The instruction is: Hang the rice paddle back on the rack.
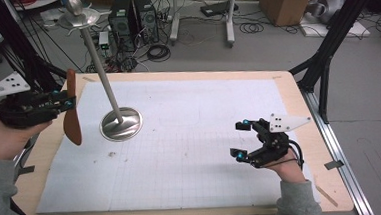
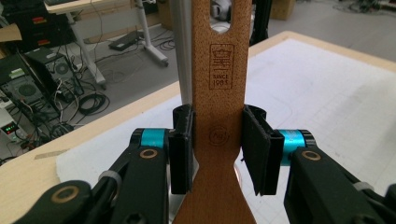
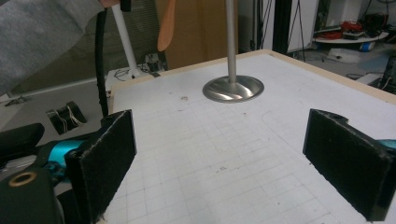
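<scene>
At the table's left edge, the left gripper (image 1: 67, 102) clamps a wooden spatula (image 1: 71, 109) by its narrow handle, both pads pressed against the wood, the blade hanging down above the white gridded mat (image 1: 190, 137). Just right of it stands a metal stand (image 1: 121, 123), its round base on the mat and its pole tilting up and away. Near the right edge, the right gripper (image 1: 241, 140) rests with jaws wide apart, holding nothing.

Brown wooden spatula (image 1: 71, 114), silver stand (image 1: 121, 124), white gridded mat (image 1: 190, 137)
</scene>
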Motion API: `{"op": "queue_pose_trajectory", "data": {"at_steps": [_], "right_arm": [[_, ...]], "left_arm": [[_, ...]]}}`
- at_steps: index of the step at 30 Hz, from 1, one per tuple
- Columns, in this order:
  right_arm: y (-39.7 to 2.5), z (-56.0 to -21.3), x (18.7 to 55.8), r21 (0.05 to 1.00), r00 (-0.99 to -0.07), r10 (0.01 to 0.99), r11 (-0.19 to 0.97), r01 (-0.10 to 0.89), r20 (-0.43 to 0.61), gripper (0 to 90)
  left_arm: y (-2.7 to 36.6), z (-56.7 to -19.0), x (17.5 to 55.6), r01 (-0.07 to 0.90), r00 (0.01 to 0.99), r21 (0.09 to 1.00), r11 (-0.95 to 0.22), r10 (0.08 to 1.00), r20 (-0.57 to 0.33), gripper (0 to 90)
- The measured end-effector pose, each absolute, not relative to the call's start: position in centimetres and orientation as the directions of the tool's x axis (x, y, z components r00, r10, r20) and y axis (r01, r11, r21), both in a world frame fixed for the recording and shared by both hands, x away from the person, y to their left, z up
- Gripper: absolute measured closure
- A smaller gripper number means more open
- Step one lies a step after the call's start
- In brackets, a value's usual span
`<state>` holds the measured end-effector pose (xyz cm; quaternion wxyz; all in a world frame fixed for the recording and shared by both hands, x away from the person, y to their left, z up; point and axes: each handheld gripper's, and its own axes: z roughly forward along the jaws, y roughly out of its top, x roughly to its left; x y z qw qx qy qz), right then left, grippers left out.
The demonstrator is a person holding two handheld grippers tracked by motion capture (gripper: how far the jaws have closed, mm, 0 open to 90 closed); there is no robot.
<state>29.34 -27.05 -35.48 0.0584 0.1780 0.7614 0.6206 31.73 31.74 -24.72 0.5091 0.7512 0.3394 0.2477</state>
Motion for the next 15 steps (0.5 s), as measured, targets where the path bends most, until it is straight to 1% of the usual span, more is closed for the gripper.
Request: {"op": "queue_pose_trajectory", "data": {"at_steps": [8,15], "right_arm": [[-27.5,-35.5,29.4,0.968,-0.926,0.354,0.155,0.196,0.131,8.4],[-27.7,-35.4,29.5,0.969,-0.926,0.351,0.147,0.199,0.137,8.4]], "left_arm": [[32.6,-23.2,32.3,0.251,0.635,0.944,-0.214,0.772,0.006,65.0],[33.1,-22.4,32.6,0.254,0.622,0.938,-0.235,0.783,0.028,65.0]]}}
